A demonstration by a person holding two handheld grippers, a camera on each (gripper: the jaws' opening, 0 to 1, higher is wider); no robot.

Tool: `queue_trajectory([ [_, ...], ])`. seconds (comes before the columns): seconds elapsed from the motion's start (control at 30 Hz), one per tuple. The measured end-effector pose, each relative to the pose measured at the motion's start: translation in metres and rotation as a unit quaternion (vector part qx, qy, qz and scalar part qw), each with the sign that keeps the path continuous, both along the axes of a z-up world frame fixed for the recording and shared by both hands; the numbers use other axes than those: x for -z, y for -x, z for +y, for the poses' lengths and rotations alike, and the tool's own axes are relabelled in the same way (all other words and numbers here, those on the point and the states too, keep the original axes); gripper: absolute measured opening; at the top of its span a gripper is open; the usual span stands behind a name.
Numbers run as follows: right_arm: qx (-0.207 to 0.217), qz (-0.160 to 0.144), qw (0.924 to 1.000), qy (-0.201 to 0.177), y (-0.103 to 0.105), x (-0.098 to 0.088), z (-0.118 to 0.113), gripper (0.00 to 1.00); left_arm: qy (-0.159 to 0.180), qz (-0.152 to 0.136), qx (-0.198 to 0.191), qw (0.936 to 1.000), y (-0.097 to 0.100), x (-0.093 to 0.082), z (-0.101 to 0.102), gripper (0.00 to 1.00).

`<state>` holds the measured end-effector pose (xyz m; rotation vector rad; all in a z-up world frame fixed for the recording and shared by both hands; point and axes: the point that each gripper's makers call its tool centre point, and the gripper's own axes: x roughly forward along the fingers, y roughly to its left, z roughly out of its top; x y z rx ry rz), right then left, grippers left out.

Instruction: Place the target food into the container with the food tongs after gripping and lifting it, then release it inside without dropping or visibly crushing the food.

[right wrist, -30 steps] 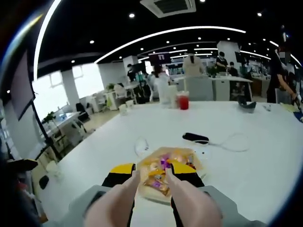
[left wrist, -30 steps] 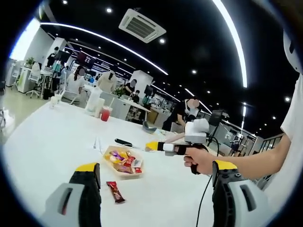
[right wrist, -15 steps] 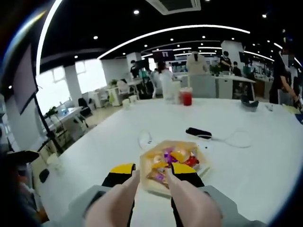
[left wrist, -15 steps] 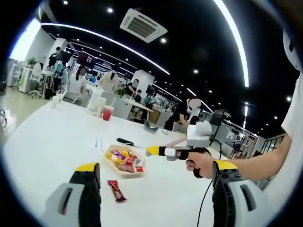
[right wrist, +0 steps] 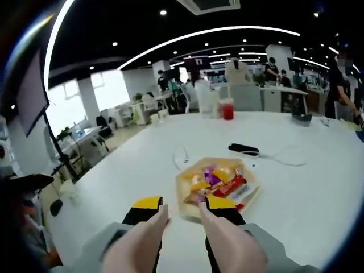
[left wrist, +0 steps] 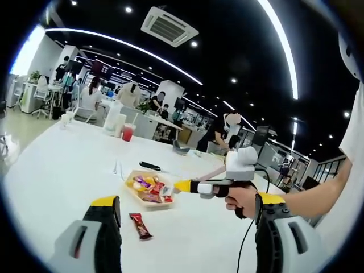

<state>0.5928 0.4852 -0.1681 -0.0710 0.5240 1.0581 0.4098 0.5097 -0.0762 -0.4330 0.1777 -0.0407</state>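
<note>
A beige tray (left wrist: 127, 183) of several wrapped sweets sits mid-table, also the tray (right wrist: 182, 197) just ahead in the right gripper view. A brown wrapped bar (left wrist: 139, 226) lies on the table in front of it. My left gripper (left wrist: 187, 200) hangs wide open above the table, holding nothing. A hand holds my right gripper (left wrist: 185, 186) beside the tray's right edge. In its own view the right gripper (right wrist: 183, 203) is shut on pink food tongs (right wrist: 227, 243). The tong tips stand apart and bare at the tray's near rim.
A black device with a white cable (right wrist: 243, 149) lies beyond the tray, a white spoon-like item (right wrist: 181, 156) to its left. A red cup (right wrist: 227, 109) and a white jug (right wrist: 206, 102) stand at the table's far edge. People sit at desks behind.
The right gripper with the tongs drew back from over the sweets to the tray's near rim and dropped slightly. The left gripper stayed put.
</note>
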Motion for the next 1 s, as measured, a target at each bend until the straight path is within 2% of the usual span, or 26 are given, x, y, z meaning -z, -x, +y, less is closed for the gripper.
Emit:
queue_trajectory([
  [0.1, -0.007, 0.002, 1.0000, 0.007, 0.008, 0.008, 0.001, 0.28, -0.002, 0.000, 0.000, 1.0000, 0.001, 0.000, 0.000, 0.99],
  [0.33, -0.017, 0.007, 0.9998, 0.011, 0.022, 0.011, 0.002, 0.28, -0.007, 0.000, 0.000, 1.0000, 0.003, 0.001, -0.001, 0.99],
  [1.0, -0.017, 0.010, 0.9996, 0.021, 0.034, 0.014, -0.004, 0.28, -0.002, -0.002, 0.004, 1.0000, 0.008, 0.003, -0.002, 0.99],
])
